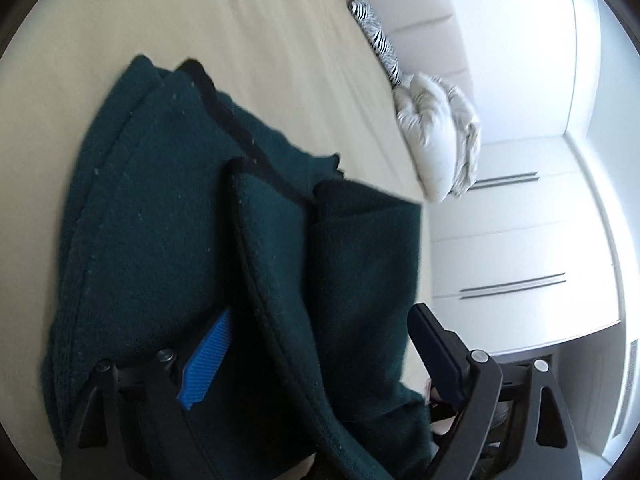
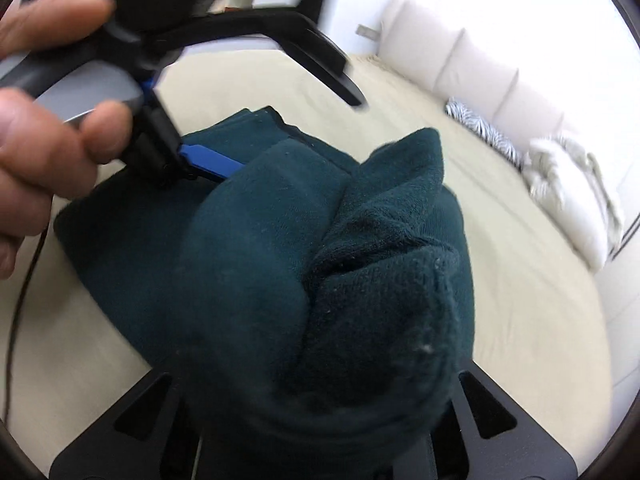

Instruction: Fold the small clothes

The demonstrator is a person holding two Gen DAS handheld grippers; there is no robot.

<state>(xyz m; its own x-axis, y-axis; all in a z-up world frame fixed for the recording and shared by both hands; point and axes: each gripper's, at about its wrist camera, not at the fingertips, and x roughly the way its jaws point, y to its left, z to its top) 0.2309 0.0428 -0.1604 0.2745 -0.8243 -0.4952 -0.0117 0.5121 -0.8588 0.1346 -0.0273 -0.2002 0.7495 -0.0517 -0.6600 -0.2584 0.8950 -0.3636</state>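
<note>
A dark green fleece garment (image 1: pixel 168 216) lies partly folded on the cream bed sheet (image 1: pixel 256 32). In the left wrist view a fold of it hangs between my left gripper's (image 1: pixel 316 344) two blue fingers (image 1: pixel 208 360), which stand wide apart. In the right wrist view the garment (image 2: pixel 320 264) is bunched up over my right gripper and hides its fingers. The left gripper (image 2: pixel 224 168), held by a hand (image 2: pixel 48 120), shows at upper left with one blue finger against the cloth.
A white headboard cushion (image 2: pixel 472 68), a zebra-pattern pillow (image 1: pixel 378 40) and a pale crumpled quilt (image 1: pixel 436 136) lie along the far edge of the bed. White drawers (image 1: pixel 512 248) stand beyond. A black cable (image 2: pixel 20 292) runs at left.
</note>
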